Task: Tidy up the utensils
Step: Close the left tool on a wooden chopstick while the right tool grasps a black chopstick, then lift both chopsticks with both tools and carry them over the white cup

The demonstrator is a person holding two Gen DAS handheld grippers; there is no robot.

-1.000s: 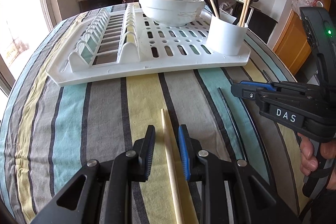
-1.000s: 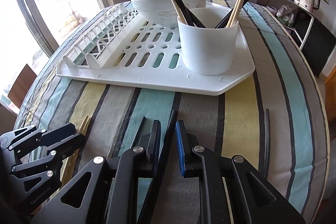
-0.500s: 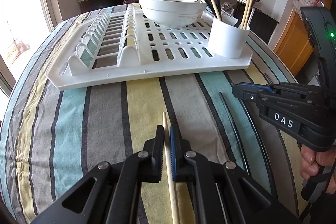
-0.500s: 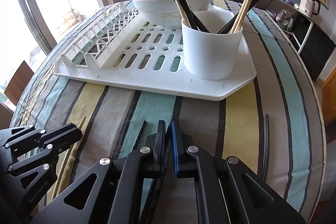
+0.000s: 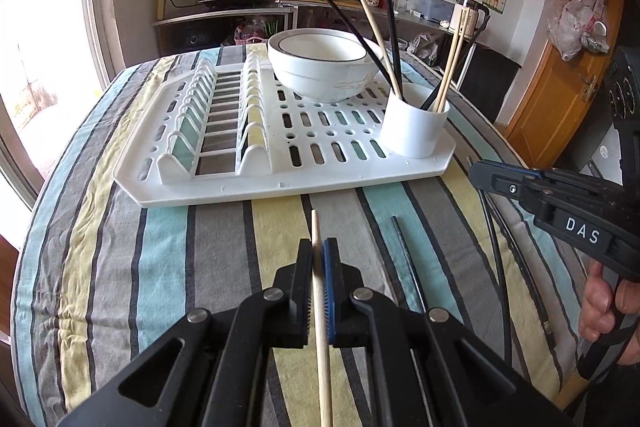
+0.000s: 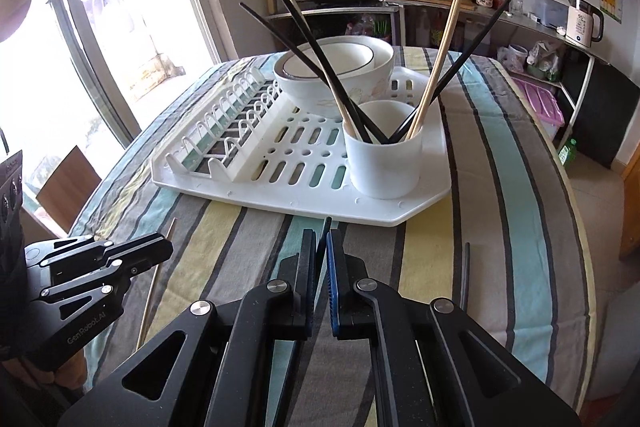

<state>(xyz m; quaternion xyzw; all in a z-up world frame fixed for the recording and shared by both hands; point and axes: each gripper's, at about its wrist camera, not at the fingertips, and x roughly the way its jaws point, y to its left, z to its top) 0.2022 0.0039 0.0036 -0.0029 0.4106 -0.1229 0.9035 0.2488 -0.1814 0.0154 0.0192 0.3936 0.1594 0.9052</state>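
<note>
**Wooden and black chopsticks both gripped and lifted**

Wood sits clamped in my left gripper (image 5: 319,247) now: a second ago its pads stood apart on either side of the pale wooden chopstick (image 5: 321,311), and since then they have closed on it. My right gripper (image 6: 321,241) has done the same with the black chopstick (image 6: 327,225), whose tip pokes out just past the fingertips. Both views have also pulled up and back from the striped surface (image 5: 120,267), so I judge both sticks are off the cloth, or nearly so. That reads to me as pick-up done on both sides, with the carry to the holder next.

The wooden chopstick runs straight along my left gripper's axis, its tip pointing toward the white drying rack (image 5: 280,187). The white cup (image 6: 384,163) stands on the rack's near right corner, already holding several black and wooden chopsticks, ahead of my right gripper and somewhat right of my left. A white bowl (image 5: 322,67) sits behind it on the rack.

More black chopsticks (image 5: 408,267) lie loose on the surface between my two grippers, so the job is not finished.
</note>
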